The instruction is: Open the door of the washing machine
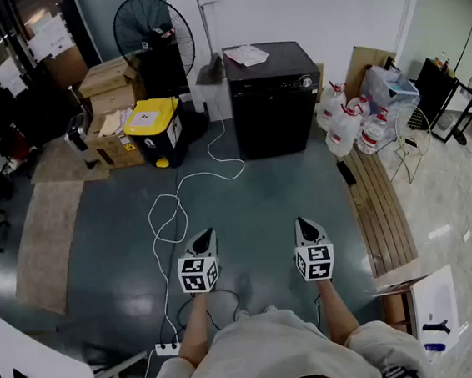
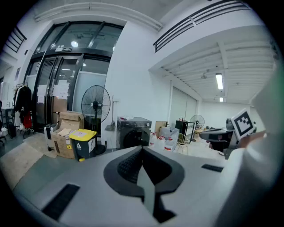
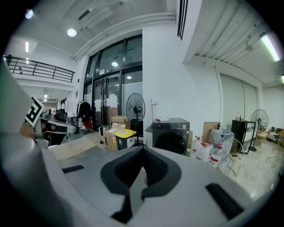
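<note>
Overhead, left claw [image 1: 205, 232], right claw [image 1: 303, 221] closed, empty, washing machine [image 1: 272, 96] ahead, round door [image 3: 174, 142] only in gripper views.

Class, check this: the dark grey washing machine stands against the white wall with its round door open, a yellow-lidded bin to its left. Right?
No: the round door of the dark grey washing machine is shut, as the right gripper view shows. The rest holds.
</note>
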A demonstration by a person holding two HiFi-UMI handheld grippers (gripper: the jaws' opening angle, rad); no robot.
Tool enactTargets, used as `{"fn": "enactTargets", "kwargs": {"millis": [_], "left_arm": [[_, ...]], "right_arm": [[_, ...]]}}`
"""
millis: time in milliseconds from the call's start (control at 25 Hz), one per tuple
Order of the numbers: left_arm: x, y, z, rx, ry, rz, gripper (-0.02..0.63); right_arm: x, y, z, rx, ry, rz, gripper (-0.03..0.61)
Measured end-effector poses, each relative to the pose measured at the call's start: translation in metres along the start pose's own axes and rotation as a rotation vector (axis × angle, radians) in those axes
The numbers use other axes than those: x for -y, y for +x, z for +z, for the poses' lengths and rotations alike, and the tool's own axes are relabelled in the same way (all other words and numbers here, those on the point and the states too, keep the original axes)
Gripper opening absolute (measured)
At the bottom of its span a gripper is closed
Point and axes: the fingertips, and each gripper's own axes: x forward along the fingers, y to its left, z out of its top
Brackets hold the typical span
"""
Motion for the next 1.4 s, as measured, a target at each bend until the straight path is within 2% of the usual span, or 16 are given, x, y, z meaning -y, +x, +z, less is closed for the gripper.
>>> {"fn": "enactTargets", "kwargs": {"millis": [600,840,880,920,1000,1160,1400], "left_arm": [[0.029,0.019,0.002,-0.004,0.005,-0.010,0.008],[0.049,0.027,0.004,0.021,0.020,-0.030,0.016],[0.054,0.030,0.003,0.018,0.017,-0.046,0.064],[0.059,0.034,0.001,0.013,0.015,-0.062,0.157],[0.065,0.039,-0.001,0.013,0.020,-0.078,0.263],[0.059,0.052,-0.001,0.021,0.027,-0.061,0.311],[0.044,0.084,0.002,0.008,0.009,-0.056,0.314]], "right_arm": [[0.027,-0.011,-0.015,-0.007,-0.002,0.011,-0.002],[0.042,-0.016,-0.023,-0.023,-0.014,0.022,-0.002],[0.045,-0.016,-0.024,-0.025,-0.014,0.023,-0.002],[0.048,-0.016,-0.026,-0.026,-0.014,0.023,-0.002],[0.051,-0.015,-0.030,-0.029,-0.014,0.024,-0.002],[0.054,-0.003,-0.028,-0.029,-0.016,0.028,-0.002],[0.064,0.028,-0.024,-0.042,-0.018,0.032,-0.002]]}}
